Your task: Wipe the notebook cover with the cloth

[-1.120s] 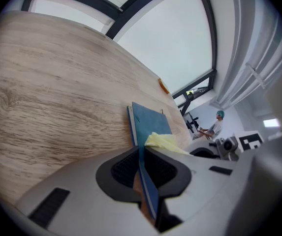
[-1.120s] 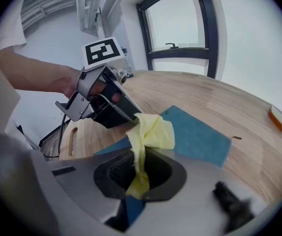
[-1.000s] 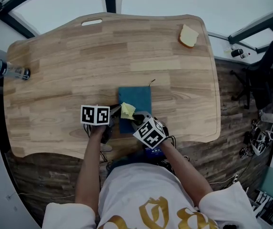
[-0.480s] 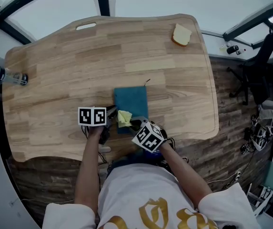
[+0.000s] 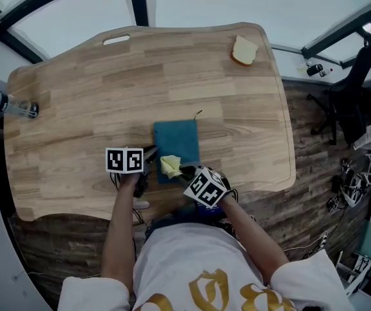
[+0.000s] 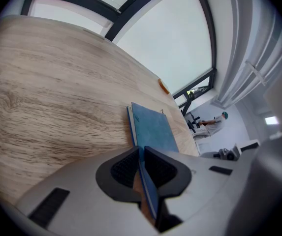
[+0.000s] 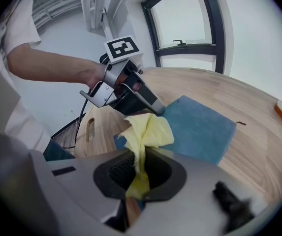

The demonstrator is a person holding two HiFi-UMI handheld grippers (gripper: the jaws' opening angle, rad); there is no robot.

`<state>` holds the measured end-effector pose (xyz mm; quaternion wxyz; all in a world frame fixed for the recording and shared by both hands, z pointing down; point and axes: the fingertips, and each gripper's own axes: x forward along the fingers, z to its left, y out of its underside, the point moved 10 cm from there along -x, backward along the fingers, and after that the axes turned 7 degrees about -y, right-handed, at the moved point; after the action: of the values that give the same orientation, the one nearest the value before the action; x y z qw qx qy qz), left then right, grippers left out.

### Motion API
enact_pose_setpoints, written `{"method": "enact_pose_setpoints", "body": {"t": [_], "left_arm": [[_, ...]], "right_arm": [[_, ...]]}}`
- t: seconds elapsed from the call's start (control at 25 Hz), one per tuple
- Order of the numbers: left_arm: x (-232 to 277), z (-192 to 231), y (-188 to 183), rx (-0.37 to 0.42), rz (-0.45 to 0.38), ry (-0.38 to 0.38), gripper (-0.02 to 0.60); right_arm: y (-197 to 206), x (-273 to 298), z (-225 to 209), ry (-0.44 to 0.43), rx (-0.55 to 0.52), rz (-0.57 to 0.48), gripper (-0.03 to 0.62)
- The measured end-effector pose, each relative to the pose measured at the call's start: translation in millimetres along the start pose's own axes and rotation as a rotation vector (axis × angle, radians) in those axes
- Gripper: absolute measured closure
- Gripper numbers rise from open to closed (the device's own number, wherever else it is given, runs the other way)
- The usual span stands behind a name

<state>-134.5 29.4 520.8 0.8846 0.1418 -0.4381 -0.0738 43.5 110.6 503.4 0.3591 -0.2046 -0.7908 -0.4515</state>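
- The left gripper [image 6: 141,167] fingers clamp just the notebook [image 5: 177,138] edge; hard wiping could shift it.
- The right gripper [image 7: 140,173] fingers pinch the cloth [image 7: 145,132]; it may pull out.

The wooden table [image 5: 75,109] bears a blue notebook [image 5: 179,138] and, well apart, a pale slice [image 5: 243,50].

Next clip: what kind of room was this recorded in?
Most likely an office or lab workroom: a wooden desk with a cut-out handle, a black office chair beside it on wood-look flooring, and large dark-framed windows behind.
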Motion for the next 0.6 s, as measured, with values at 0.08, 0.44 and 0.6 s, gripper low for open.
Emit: {"method": "enact_pose_setpoints", "body": {"t": [0.08, 0.44, 0.6], "left_arm": [[-0.1, -0.6, -0.1, -0.001, 0.0, -0.001, 0.537], [0.1, 1.0, -1.1, 0.001, 0.003, 0.002, 0.536], [0.4, 0.3, -0.7, 0.001, 0.001, 0.0, 0.535]], "right_arm": [[2.9, -3.2, -2.6, -0.008, 0.002, 0.003, 0.554], [8.5, -12.0, -12.4, 0.006, 0.018, 0.01, 0.554], [10.5, -16.4, -19.0, 0.024, 0.025, 0.013, 0.554]]}}
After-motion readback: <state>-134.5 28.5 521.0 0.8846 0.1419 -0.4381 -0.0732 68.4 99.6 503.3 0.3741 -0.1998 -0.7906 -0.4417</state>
